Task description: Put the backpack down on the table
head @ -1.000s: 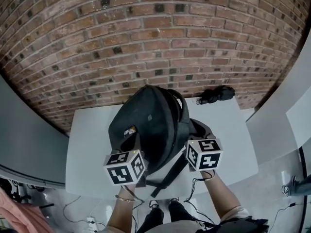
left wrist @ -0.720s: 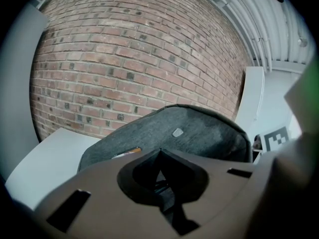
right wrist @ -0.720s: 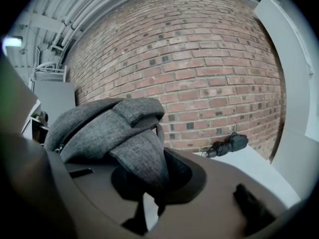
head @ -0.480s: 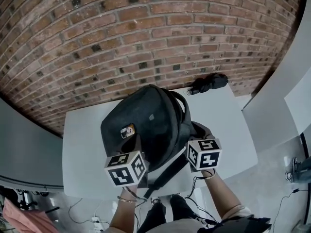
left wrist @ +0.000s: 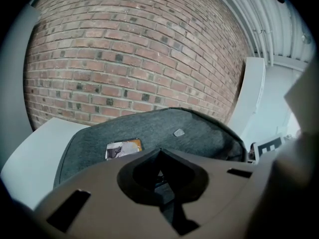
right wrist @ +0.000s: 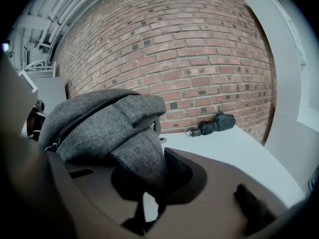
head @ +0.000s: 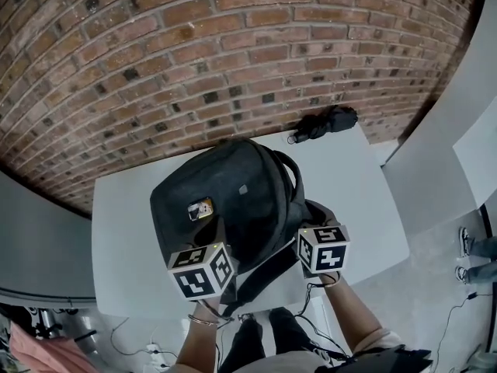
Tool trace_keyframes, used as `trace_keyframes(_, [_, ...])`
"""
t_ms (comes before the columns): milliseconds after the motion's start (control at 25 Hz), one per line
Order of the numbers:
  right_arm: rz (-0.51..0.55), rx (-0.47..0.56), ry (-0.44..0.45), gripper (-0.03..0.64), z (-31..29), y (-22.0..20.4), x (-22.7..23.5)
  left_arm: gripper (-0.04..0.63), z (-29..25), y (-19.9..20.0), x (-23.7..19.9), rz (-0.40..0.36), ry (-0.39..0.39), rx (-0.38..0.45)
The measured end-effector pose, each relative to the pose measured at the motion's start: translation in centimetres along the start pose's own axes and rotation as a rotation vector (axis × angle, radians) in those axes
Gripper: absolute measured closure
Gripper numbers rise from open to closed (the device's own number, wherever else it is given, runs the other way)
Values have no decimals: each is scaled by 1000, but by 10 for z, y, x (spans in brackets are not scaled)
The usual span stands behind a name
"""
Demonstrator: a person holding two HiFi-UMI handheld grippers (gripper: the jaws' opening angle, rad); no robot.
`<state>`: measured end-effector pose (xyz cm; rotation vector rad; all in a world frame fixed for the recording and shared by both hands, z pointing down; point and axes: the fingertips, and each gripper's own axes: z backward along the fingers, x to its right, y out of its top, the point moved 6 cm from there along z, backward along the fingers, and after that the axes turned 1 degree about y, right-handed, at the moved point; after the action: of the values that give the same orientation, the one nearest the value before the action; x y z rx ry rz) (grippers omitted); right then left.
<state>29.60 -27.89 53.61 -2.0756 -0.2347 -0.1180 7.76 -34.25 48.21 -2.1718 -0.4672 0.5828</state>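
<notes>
Nearest, at the lower middle of the head view, the left tongs (left wrist: 162, 177) are pressed together on a thin dark fold at the near edge of the backpack (head: 233, 200). The right tongs (right wrist: 149, 185) pinch its grey padded shoulder strap (right wrist: 142, 163). So the bag hangs from two small bites of fabric, and either could slip out if the load swings. The bag fills the centre of the frame above the white desk (head: 357, 200), tipped with its back panel toward the camera. If it goes down on its near edge it will probably topple toward the person. A loose strap (head: 260, 274) trails off the desk's near edge and could snag as the bag settles. Farther back, at the upper right of the desk, a folded black umbrella (head: 322, 123) lies well apart from the bag and is unlikely to be hit. Behind it rises the brick wall (head: 233, 53). No view shows the bag's underside, so I cannot tell whether it touches the desk yet. What exactly the left tongs bite, webbing or seam, is too dark to name. The small orange and white tag (head: 200, 207) on the bag is unreadable, and the desk's near edge is covered by the marker cubes.
</notes>
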Motion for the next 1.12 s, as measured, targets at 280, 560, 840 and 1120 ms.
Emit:
trace_keyframes(280, [-37, -45, -34, 572, -6, -36, 28, 583, -19, -14, 17, -15, -10, -39])
trace_keyframes(560, [-49, -101, -38, 572, -17, -59, 44, 583, -35, -30, 25, -37, 7, -77])
trace_keyframes(840, [-87, -133, -64, 572, -24, -82, 56, 583, -46, -42, 28, -42, 13, -119])
trace_keyframes(1120, [-106, -172, -78, 572, -32, -101, 66, 583, -57, -50, 26, -33, 10, -152])
